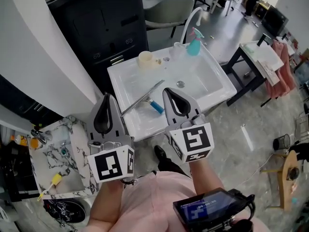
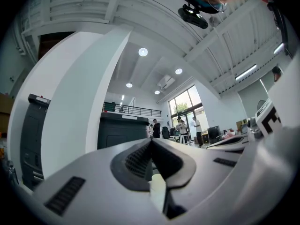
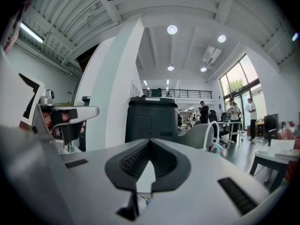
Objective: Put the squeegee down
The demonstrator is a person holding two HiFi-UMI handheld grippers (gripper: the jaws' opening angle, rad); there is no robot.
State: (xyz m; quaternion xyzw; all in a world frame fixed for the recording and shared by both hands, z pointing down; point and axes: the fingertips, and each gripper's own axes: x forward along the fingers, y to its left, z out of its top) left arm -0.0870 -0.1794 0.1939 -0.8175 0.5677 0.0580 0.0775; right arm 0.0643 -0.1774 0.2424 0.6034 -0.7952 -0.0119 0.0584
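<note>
A: Layout round the sink?
B: The white sink (image 1: 212,76) is the reference. A black cabinet (image 1: 104,28) stands just behind its far left corner. A white faucet (image 1: 189,21) arcs over its far rim.

A: Grippers?
B: The head view shows both at the sink's near edge, side by side and apart from each other. The left gripper (image 1: 106,100) sits over the near left corner, jaws fully together, nothing between them. The right gripper (image 1: 169,94) sits over the middle of the near edge, jaws also closed tip to tip, holding nothing.

A: Squeegee?
B: The squeegee (image 1: 142,99) lies flat in the sink's basin, near-left part. Its long blade runs diagonally from the near left toward the middle. Its blue handle (image 1: 156,107) points toward the near rim. In the head view it shows between the two grippers, and neither grips it.

A: Small items?
B: A teal spray bottle (image 1: 194,45) stands on the sink's far rim, just beside the faucet base. A beige cup (image 1: 146,60) sits on the far rim, left end. The drain (image 1: 180,84) is at the basin's middle.
</note>
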